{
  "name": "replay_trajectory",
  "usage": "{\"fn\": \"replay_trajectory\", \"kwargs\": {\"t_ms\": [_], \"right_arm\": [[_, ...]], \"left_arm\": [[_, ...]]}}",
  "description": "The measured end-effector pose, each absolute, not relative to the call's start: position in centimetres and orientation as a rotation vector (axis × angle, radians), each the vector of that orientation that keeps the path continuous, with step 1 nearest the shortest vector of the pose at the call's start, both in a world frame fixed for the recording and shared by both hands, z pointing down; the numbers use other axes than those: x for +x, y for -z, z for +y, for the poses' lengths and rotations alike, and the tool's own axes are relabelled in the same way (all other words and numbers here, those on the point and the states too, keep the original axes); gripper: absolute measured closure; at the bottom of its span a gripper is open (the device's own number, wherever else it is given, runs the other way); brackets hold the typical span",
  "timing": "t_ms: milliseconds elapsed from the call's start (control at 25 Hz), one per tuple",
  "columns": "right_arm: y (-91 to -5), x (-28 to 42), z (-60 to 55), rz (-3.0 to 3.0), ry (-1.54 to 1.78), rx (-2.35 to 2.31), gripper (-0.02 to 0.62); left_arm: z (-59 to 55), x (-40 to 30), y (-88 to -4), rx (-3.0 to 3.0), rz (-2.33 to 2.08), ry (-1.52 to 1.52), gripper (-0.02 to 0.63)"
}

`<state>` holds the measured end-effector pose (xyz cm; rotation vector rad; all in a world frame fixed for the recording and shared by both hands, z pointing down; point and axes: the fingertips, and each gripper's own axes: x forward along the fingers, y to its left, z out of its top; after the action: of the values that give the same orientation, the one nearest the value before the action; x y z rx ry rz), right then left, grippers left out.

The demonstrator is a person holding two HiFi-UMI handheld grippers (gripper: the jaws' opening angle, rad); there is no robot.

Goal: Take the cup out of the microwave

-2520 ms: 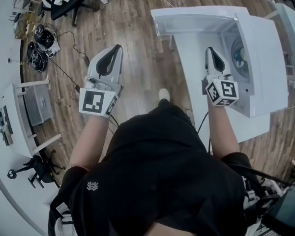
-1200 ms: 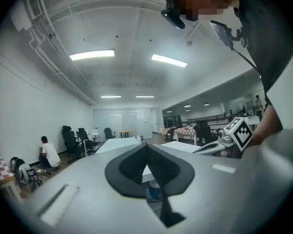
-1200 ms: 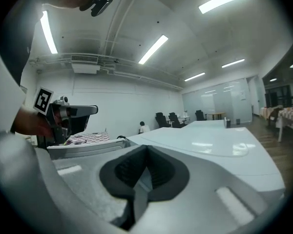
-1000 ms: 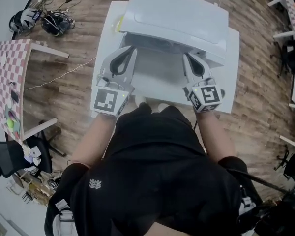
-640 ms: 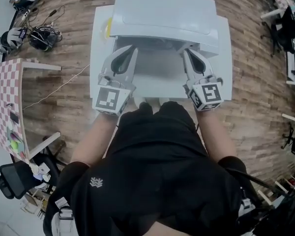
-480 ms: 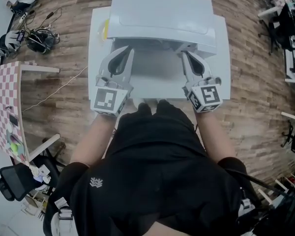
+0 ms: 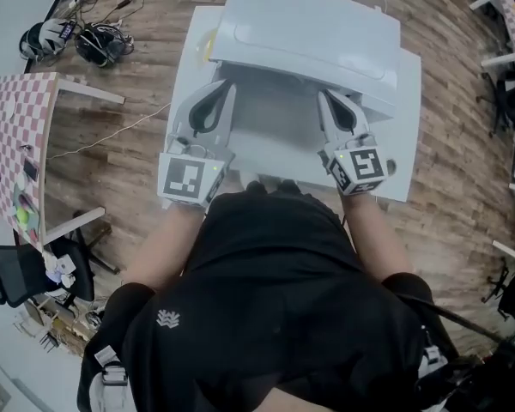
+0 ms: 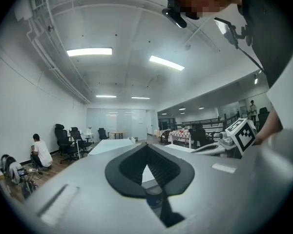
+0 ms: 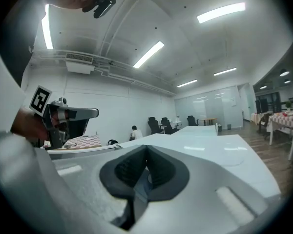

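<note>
A white microwave (image 7: 309,28) stands on a white table (image 7: 403,136), seen from above; its top hides the front and inside. No cup shows in any view. My left gripper (image 7: 229,87) is held level at the microwave's front left, its jaws closed tip to tip on nothing. The right gripper (image 7: 324,93) is at the front right, also shut and empty. In the left gripper view the left gripper (image 8: 146,146) points over a white surface, the right gripper's marker cube (image 8: 244,135) beside it. The right gripper view shows the right gripper (image 9: 146,148) shut.
A checkered table (image 7: 17,118) and an office chair (image 7: 21,273) stand left of me. Cables and headsets (image 7: 77,37) lie on the wooden floor at the back left. A small yellow object (image 7: 208,43) sits on the table beside the microwave.
Earlier the head view faced another white appliance with an open door; it now looks at the microwave. Over the last second both grippers stayed in front of it, jaws unchanged.
</note>
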<state>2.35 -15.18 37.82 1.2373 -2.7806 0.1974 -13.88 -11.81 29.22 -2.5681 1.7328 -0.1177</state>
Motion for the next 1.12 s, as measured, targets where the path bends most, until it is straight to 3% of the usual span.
{"fn": "replay_trajectory", "kwargs": {"t_ms": [600, 1120], "right_arm": [[-39.5, 3.0, -17.2, -2.858, -0.190, 1.007, 0.595], [-43.8, 1.2, -17.5, -2.830, -0.205, 1.042, 0.595]], "left_arm": [[-11.3, -8.3, -30.2, -2.494, 1.779, 0.085, 0.601], [-12.6, -9.8, -37.5, -2.548, 1.786, 0.143, 0.601]]}}
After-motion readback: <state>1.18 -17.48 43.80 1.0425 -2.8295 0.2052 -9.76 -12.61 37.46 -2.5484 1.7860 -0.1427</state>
